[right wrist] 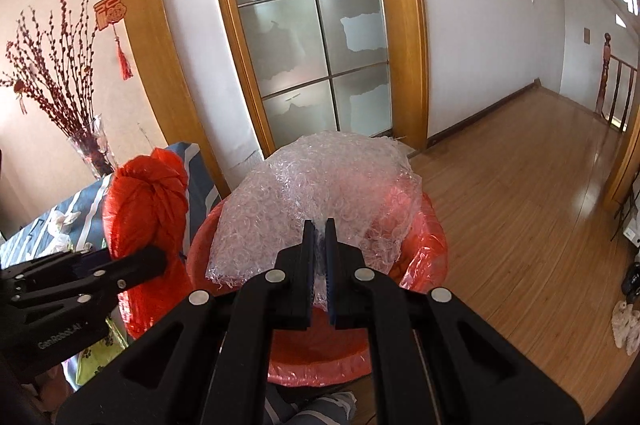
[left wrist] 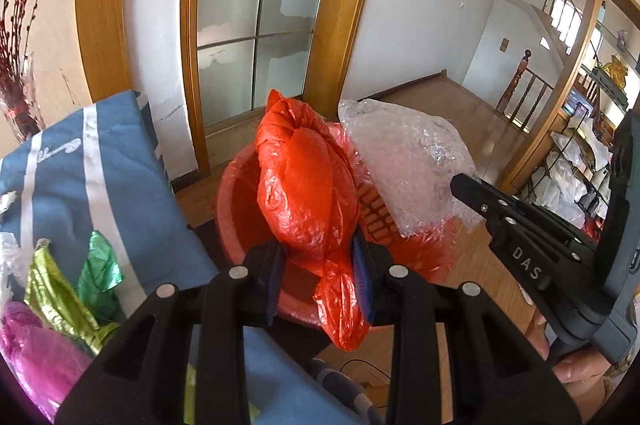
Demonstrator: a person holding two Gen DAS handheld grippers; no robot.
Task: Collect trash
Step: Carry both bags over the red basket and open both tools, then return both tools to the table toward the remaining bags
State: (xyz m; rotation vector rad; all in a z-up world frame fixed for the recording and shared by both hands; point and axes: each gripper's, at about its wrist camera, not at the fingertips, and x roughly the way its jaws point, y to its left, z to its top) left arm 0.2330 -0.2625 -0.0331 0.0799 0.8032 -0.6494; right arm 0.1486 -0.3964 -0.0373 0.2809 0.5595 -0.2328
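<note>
The left gripper (left wrist: 322,277) had its fingers (left wrist: 362,279) closed part-way on a knotted orange-red plastic bag (left wrist: 308,185), pinching it low down so that the bulk of the bag stood up above the pads and a loose tail hung beneath. The bag was held above the near-left side of a red bin (left wrist: 236,201) lined with thin red plastic.

The right gripper (right wrist: 319,265) had its fingers (right wrist: 306,265) almost fully together, with only a thin fold of clear bubble wrap (right wrist: 316,185) caught between the blue pads. The sheet spread wide and crumpled over the bin (right wrist: 432,245), covering most of its mouth, its far edge lifted above the rim.

Just beside the bin on the left was a surface covered by a blue striped cloth (left wrist: 100,165). Shiny green foil (left wrist: 96,273), some yellow-green foil and a pink plastic bag (left wrist: 36,353) lay on it. A glass vase (right wrist: 90,149) of red branches stood beyond. The wooden floor (right wrist: 520,205) ran off to the right.
</note>
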